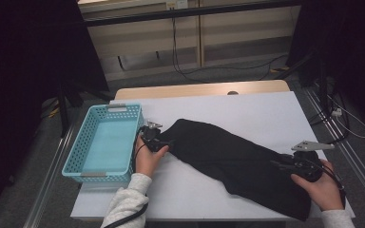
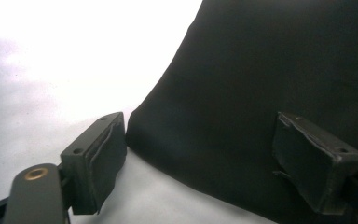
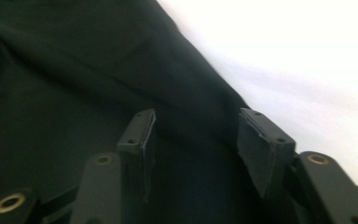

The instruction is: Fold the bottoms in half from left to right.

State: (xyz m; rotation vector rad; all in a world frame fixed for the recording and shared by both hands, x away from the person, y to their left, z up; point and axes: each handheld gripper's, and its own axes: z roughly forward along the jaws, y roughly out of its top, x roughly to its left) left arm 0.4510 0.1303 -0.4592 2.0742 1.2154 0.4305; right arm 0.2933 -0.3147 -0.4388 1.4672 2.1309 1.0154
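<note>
While the black garment (image 1: 237, 164) lies stretched slantwise across the white table cover (image 1: 247, 109), from beside the turquoise basket (image 1: 105, 142) down toward the near right corner, a gripper sits at each of its ends. At the cloth's upper left end the left gripper (image 1: 158, 141) rests in the person's left hand (image 1: 147, 159), and the left gripper view has its jaws standing wide apart: one pad (image 2: 100, 163) lies on bare white cover just beside the garment's curved edge (image 2: 154, 93), the other pad (image 2: 314, 161) sits over the dark fabric, so the edge of the cloth falls between them with neither pad pressing on it. At the lower right end the right gripper (image 1: 285, 164), held in the right hand (image 1: 321, 187), points into the cloth. Its jaws are parted in the right gripper view, with dark fabric (image 3: 74, 84) under and between them and the garment's border just past the right-hand pad (image 3: 258, 149); nothing is pinched. Whether the pads touch the cloth beneath cannot be told. That view is somewhat blurred.
</note>
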